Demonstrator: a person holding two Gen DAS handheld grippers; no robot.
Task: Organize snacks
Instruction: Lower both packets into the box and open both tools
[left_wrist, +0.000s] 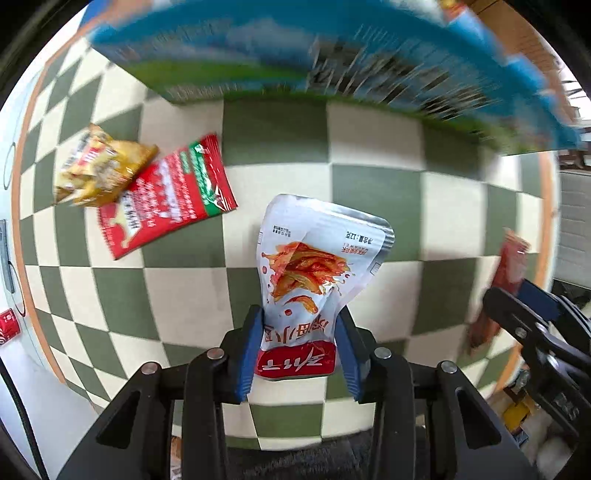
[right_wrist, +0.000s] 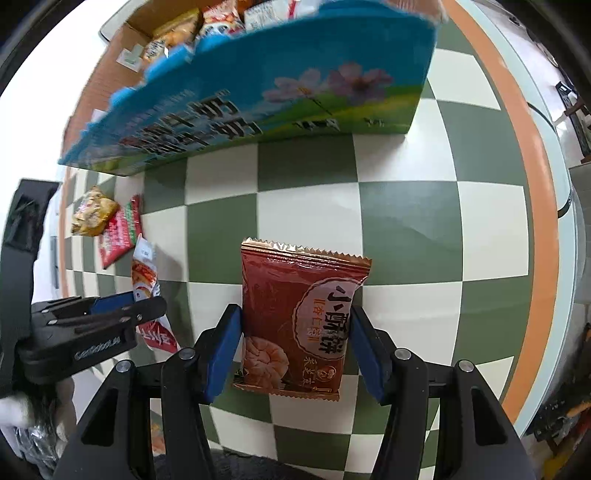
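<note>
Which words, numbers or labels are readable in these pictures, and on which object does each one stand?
"小酥饼": brown-red packet, held in the right gripper.
"12克" (my best reading): white pouch, held in the left gripper.
Large white characters on the white pouch's red band: seen upside down, not readable.
Blue box: large dark characters, blurred, not readable.
Red sachet and yellow packet: print too small and blurred.

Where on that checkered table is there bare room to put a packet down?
The middle of the checkered table is bare, between the blue box and the orange rim. It is crowded at the far side, where the yellow packet overlaps the red packet.
</note>
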